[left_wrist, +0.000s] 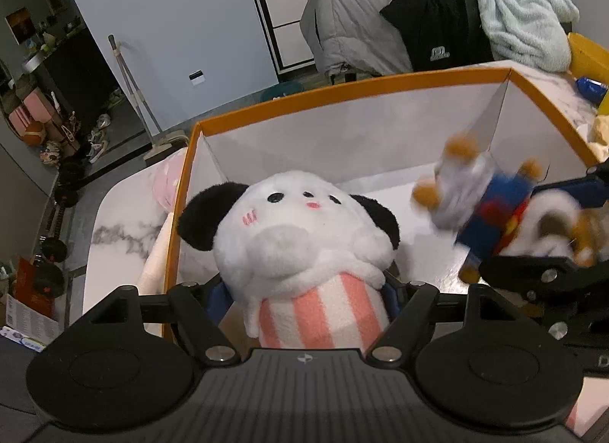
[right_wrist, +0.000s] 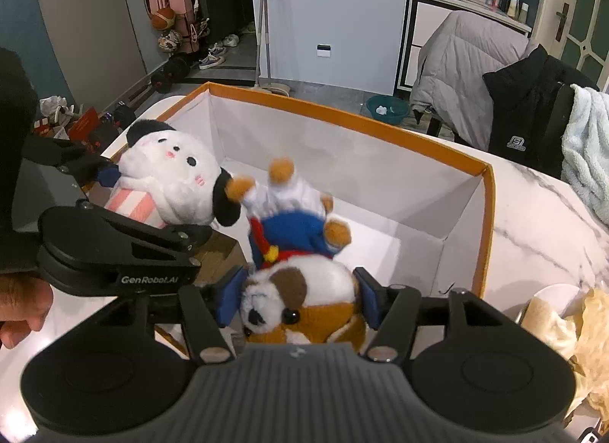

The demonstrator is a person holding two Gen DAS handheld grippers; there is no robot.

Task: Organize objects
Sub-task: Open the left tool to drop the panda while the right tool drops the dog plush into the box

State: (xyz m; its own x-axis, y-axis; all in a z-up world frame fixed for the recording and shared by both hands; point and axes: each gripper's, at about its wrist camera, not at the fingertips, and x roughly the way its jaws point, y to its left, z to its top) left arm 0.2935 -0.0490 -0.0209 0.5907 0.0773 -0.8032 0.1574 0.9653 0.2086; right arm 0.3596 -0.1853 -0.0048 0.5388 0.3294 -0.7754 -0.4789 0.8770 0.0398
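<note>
White black-eared plush (left_wrist: 300,237) clamped in left claw (left_wrist: 304,298), brown-white dog plush (right_wrist: 300,290) clamped in right claw (right_wrist: 298,302), orange-rimmed box (left_wrist: 342,92)

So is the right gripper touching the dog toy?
Touching. The right wrist view shows the right gripper with both blue pads pressed against the dog toy's head.

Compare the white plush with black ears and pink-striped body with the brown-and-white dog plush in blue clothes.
The white plush with black ears is held head up by the left gripper; the brown-and-white dog plush hangs head toward the right gripper, feet away. The first has a pink-striped body, the dog blue-and-red clothing. Both are gripped over the orange-rimmed box.
</note>
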